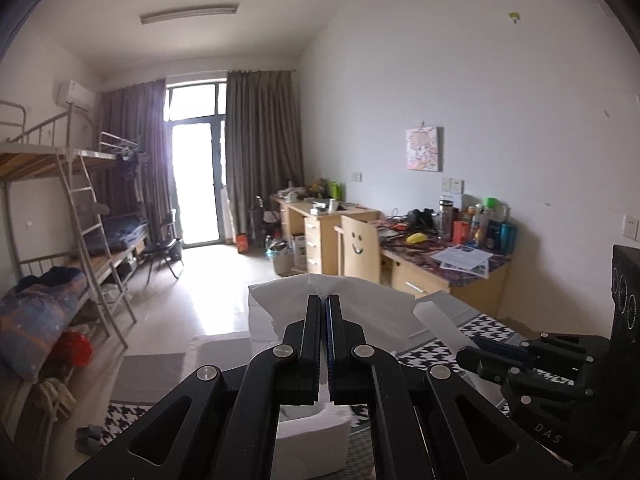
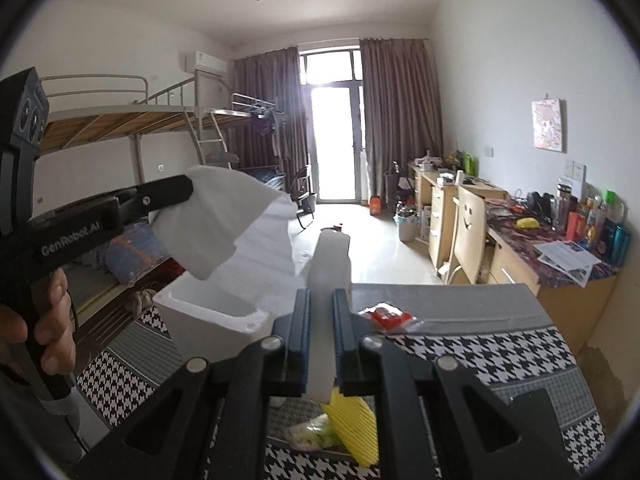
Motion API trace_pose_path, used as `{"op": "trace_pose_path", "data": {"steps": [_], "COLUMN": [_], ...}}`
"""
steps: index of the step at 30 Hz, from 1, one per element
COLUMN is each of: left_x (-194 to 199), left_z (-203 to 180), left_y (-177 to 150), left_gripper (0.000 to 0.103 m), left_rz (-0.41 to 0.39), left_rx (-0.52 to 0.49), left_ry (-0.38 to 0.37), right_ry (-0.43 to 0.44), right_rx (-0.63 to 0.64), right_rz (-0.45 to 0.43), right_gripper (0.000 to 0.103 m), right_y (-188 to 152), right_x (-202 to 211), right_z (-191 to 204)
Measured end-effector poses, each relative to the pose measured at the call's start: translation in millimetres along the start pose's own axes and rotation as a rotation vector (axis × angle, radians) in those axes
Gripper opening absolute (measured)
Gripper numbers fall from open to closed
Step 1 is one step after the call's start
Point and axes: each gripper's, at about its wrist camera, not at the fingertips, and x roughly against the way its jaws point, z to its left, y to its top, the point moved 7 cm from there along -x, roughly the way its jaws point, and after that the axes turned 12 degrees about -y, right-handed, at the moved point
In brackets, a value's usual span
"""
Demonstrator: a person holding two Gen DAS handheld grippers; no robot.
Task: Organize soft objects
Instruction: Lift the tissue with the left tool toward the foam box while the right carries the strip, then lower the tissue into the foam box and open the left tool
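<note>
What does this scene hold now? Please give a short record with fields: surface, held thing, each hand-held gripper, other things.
surface: black-and-white houndstooth cloth
held thing: thin white foam sheet, lifted above an open white foam box
left hand-held gripper: shut on the foam sheet
right hand-held gripper: shut on another part of the white foam
other things: red packet, yellow ribbed sponge, pale green packet

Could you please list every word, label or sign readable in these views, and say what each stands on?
"GenRobot.AI": side of the left tongs, right wrist view.
"DAS": body of the right tongs, left wrist view.
Smiley face drawing, no words: chair back.
Wall picture, papers and bottles on the desk: too small or blurred to read.
</note>
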Motion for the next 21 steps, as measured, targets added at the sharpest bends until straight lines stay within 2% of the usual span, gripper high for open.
{"op": "trace_pose_path", "data": {"steps": [8,21], "left_x": [0,-7], "left_z": [18,53], "left_y": [2,-4], "left_gripper": [0.002,0.002], "left_rz": [-0.005,0.028], "left_rx": [-0.001,0.044], "left_ry": [0.082,0.160], "right_ry": [0.049,0.098], "right_rx": [0.032,0.059], "right_rz": [0.003,0.013], "right_gripper": [0.013,0.013], "right_y": [10,23], "right_x": [-12,-29], "right_z": [20,43]}}
